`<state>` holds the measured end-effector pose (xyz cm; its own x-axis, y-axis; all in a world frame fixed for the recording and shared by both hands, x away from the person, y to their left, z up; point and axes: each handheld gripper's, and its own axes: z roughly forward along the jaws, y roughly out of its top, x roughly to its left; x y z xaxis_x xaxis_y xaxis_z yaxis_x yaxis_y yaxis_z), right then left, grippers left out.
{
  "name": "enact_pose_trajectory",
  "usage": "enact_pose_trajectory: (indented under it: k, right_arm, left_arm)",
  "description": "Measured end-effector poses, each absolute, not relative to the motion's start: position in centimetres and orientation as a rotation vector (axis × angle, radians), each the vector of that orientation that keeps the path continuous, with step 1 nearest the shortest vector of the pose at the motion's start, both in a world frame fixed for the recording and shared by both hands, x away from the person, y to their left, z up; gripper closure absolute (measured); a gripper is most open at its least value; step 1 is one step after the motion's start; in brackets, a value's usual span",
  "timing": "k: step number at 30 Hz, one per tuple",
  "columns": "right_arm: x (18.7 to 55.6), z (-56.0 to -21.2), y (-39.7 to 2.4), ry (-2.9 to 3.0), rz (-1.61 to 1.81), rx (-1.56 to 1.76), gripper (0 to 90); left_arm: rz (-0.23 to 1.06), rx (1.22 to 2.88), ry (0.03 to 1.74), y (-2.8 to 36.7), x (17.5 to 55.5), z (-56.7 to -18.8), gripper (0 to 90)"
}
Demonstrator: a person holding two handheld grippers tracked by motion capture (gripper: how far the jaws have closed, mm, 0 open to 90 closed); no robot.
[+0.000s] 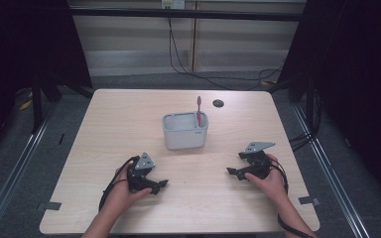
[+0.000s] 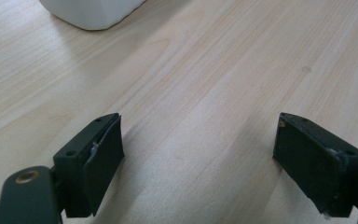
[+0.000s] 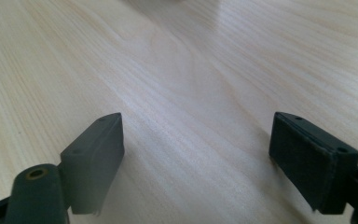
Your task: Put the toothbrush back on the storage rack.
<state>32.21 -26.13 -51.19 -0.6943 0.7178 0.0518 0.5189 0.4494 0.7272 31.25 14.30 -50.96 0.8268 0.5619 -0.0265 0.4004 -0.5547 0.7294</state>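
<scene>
Your left gripper [image 1: 161, 184] and right gripper [image 1: 231, 171] both rest near the table's [image 1: 109, 129] front edge, jaws spread wide, nothing between them, bare wood under both. Grippers point inward at each other. The white holder [image 1: 185, 131] sits past them, mid-table toward the far edge, well apart from both. Red toothbrush [image 1: 198, 110] stands upright in its right compartment. Looks like the toothbrush is already placed and you've let go; if anything's left, it isn't in hand.

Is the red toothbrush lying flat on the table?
No, the red toothbrush stands upright inside the white holder.
</scene>
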Motion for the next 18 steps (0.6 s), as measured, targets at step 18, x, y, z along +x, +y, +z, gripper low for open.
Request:
enact_pose_trajectory:
  k: [18]
  right_arm:
    - [32.1, -51.29, -25.99, 2.443, 1.062, 1.041, 14.5]
  left_arm:
    - [0.268, 2.232, 0.701, 14.3, 31.25, -50.96, 15.4]
